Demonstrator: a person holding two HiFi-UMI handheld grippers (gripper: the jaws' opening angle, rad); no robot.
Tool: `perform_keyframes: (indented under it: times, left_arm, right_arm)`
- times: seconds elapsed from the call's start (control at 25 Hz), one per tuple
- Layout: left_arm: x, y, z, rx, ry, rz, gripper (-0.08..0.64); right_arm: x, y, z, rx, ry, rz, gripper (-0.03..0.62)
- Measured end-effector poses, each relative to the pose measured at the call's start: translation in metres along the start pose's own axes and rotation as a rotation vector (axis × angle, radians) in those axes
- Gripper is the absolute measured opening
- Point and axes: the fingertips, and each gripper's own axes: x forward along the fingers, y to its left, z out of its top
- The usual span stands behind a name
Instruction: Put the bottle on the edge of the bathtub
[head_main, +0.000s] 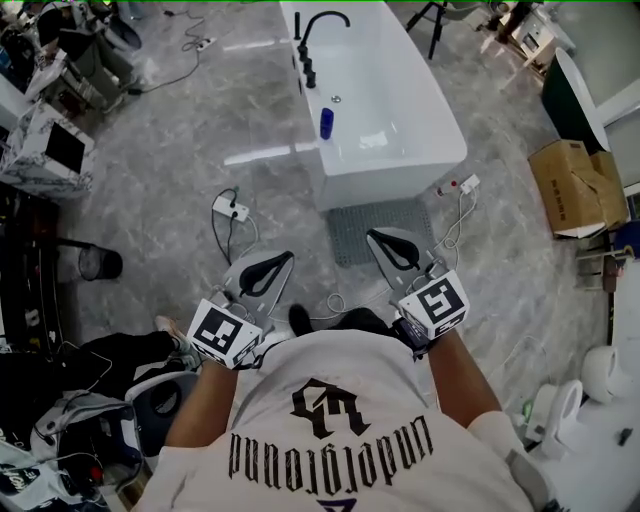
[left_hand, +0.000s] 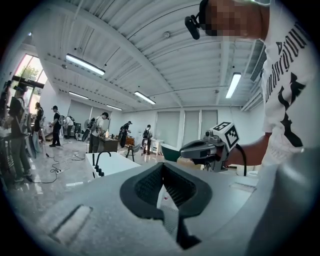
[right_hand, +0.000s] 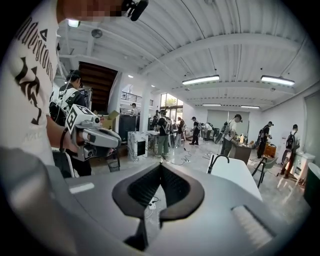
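Plainly the step in hand is the approach: the bottle (head_main: 326, 122) sits inside the tub (head_main: 390, 185), close to its left wall and on the near side of the tap (head_main: 310, 45), well apart from both grippers. The left gripper (head_main: 288, 257) and right gripper (head_main: 373, 236) each have their jaw tips pressed together with nothing between them, so whichever one goes in should open before it dips over the wall. Mind the mat (head_main: 385, 228) and the cable (head_main: 232, 210) on the floor while closing in. I'd take the bottle across its body, lift it clear of the wall, and stand it on a flat stretch of rim away from the tap
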Motion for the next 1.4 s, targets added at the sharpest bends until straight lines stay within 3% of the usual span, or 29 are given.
perform_keyframes:
  times: [0.32, 0.56, 0.76, 0.96, 1.4]
  left_arm:
    - [0.02, -0.063, 0.008, 0.018, -0.001, 0.006, 0.008]
    - [0.043, -0.149, -0.005, 0.026, 0.005, 0.015, 0.008]
    - [0.057, -0.207, -0.027, 0.029, 0.008, 0.05, 0.008]
    - [0.069, -0.258, -0.025, 0.045, 0.005, 0.057, 0.008]
    - [0.063, -0.305, -0.026, 0.072, 0.009, 0.078, 0.008]
  right_arm:
    - [-0.061, 0.002, 0.001, -0.038, -0.031, 0.05, 0.002]
    - [-0.15, 0.011, -0.034, -0.011, -0.032, 0.091, 0.002]
    - [-0.219, 0.011, -0.072, 0.016, -0.035, 0.086, 0.002]
    - [-0.274, 0.005, -0.092, 0.019, -0.045, 0.069, 0.002]
    - [-0.319, 0.011, -0.096, 0.002, -0.083, 0.083, 0.002]
